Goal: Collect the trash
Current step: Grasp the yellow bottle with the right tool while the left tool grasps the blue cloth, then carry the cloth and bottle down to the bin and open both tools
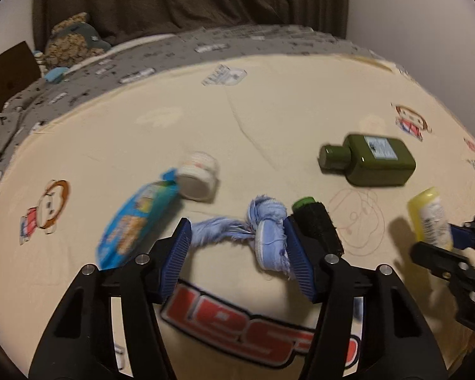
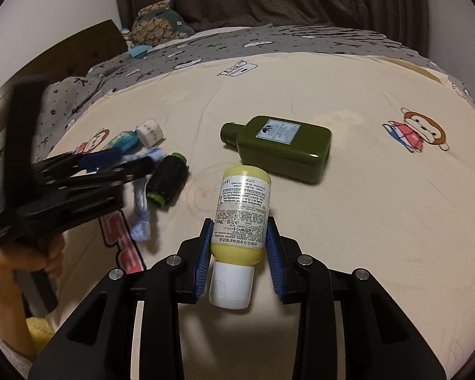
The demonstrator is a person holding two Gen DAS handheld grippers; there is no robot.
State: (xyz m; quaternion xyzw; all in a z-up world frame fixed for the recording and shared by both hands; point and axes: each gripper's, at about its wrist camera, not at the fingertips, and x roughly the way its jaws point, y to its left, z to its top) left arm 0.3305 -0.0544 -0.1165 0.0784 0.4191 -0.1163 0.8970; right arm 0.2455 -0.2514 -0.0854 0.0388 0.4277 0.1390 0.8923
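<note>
A cream sheet [image 2: 364,205] with cartoon monkeys is spread over a bed. The yellow bottle [image 2: 242,209] is squeezed between the right gripper [image 2: 240,247], its white cap nearest the camera; "30mL" can be read. The left gripper [image 1: 237,253] is held wide apart around a blue rag [image 1: 266,231], tilted down. A green bottle [image 2: 281,148] is lying nearby.

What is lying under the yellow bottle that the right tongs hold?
Under the yellow bottle between the right tongs only the cream bedsheet shows. The patch directly beneath the bottle is covered.
</note>
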